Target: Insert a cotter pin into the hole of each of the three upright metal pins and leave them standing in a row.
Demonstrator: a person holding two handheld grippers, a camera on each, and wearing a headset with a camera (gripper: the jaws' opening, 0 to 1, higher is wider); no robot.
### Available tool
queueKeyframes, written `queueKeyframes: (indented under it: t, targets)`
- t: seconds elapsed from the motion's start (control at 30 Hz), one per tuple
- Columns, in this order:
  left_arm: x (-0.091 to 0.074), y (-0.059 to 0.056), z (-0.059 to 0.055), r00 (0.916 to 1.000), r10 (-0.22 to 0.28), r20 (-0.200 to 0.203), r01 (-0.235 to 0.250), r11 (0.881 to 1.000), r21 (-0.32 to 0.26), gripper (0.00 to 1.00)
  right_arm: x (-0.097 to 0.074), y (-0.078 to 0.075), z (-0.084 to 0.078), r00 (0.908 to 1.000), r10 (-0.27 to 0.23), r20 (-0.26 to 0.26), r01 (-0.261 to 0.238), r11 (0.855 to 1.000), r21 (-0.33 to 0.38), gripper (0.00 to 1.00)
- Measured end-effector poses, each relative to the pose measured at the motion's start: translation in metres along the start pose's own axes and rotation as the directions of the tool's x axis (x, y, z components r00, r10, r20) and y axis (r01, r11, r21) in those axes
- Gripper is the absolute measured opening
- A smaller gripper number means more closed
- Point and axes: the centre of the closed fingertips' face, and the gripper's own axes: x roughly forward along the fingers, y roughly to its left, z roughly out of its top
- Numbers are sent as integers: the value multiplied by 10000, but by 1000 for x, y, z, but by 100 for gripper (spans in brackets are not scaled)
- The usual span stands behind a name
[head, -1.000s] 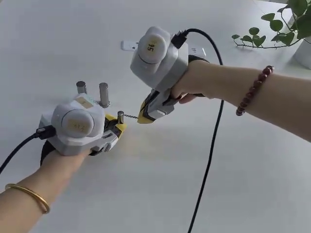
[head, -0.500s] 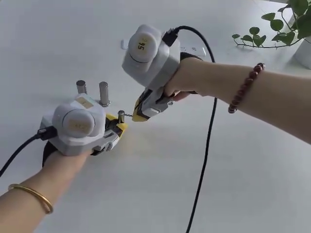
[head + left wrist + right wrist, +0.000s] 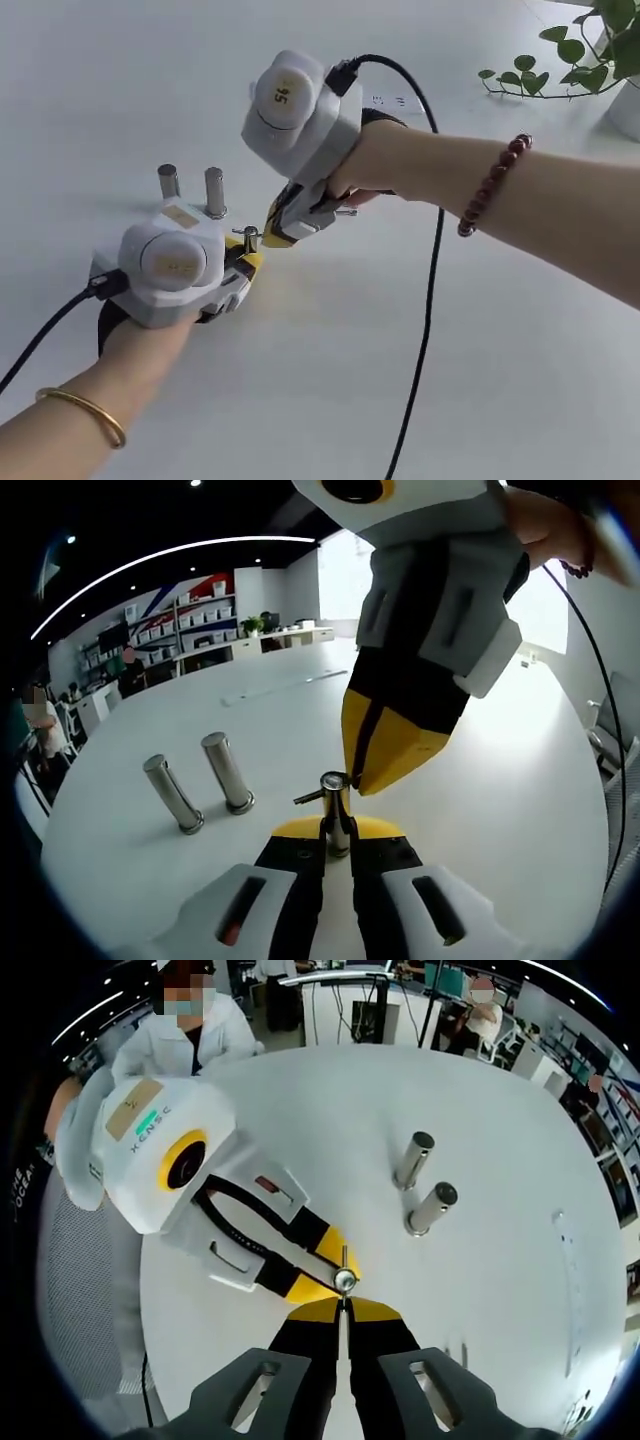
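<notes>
Head view: open white tabletop [image 3: 330, 380] on all sides. Left hand-held gripper [image 3: 243, 263] clamped on upright metal pin [image 3: 249, 238]; right hand-held gripper [image 3: 270, 238] touching it.
Left gripper view: cotter pin [image 3: 310, 797] poking through the pin's hole; two bare pins [image 3: 227, 771] upright nearby.
Right gripper view: jaws pinched narrow on the cotter pin.

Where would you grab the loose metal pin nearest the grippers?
Probably take the loose pin by its smooth shaft, about mid-height, coming in level from the side away from the neighbour pin. It stands upright on a wider foot, so jaws close across it.
</notes>
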Motion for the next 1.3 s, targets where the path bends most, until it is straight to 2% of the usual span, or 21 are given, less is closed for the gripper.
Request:
queueKeyframes:
  t: [0.23, 0.3, 0.37, 0.5, 0.7, 1.23, 1.3]
  targets:
    - [0, 0, -1, 9997, 248, 4, -248, 9991, -348, 7, 0, -2, 4, 9988, -153, 473, 142, 9996, 226, 0]
    - [0, 0, -1, 9994, 333, -24, -334, 9989, -324, 7, -2, 0, 5, 9980, -22, 636, -3, 9993, 384, 6]
    - [1, 0, -1, 9992, 392, -37, -393, 9983, -422, 7, -4, 0, 4, 9977, -86, 666, 58, 9991, 431, 12]
    - [1, 1, -1, 9988, 480, -45, -481, 9977, -484, 7, -7, -3, -4, 9985, -429, 345, 429, 9991, -10, 10]
    - [1, 1, -1, 9981, 620, -53, -622, 9968, -498, 7, -8, -3, -2, 9967, -518, 628, 518, 9987, 5, 0]
    - [2, 0, 0, 9963, 853, -62, -855, 9953, -462, 7, -5, -7, 0, 9954, -533, 794, 499, 9978, 435, 0]
    - [2, 1, 0, 9962, 871, -66, -873, 9950, -479, 7, -6, -7, 1, 9948, -509, 882, 455, 9970, 621, 7]
